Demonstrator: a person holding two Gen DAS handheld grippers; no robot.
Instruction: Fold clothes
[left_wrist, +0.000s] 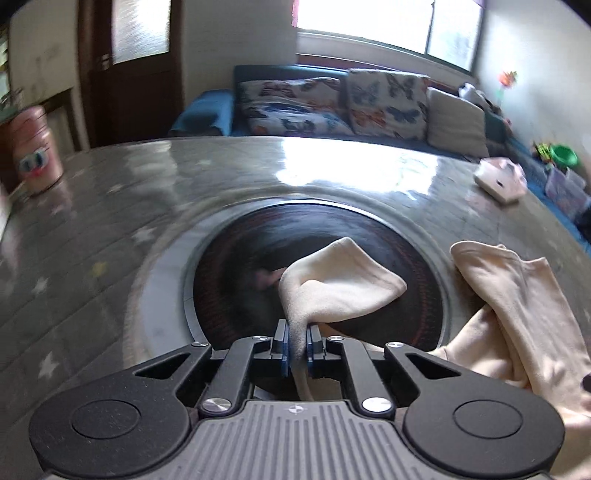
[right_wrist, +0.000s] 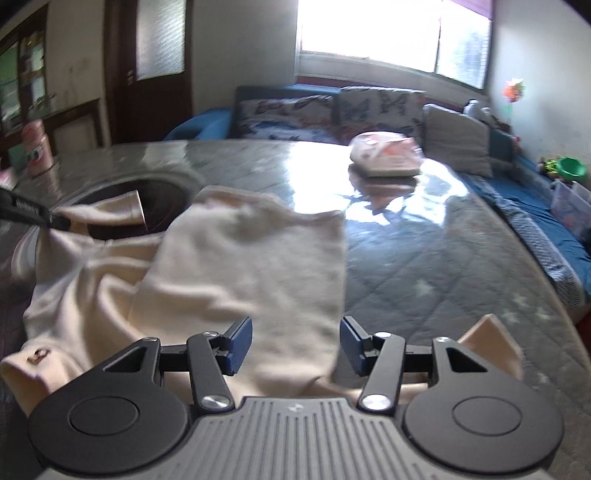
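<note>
On glossy grey quilted star-print tabletop (right_wrist: 424, 266): cream soft knit garment (right_wrist: 243, 273), rumpled, partly folded, spread left-to-right, one end over dark round inset (left_wrist: 258, 258). Directly under and ahead of right gripper (right_wrist: 295, 345), jaws apart, nothing pinched. Left gripper (left_wrist: 297, 341) clamped on garment's corner, cloth draping from pads, nearer for pulling.

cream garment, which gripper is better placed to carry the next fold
Left. The left gripper is already shut on a corner of the cream garment; the right gripper stands open over it, holding nothing.
</note>
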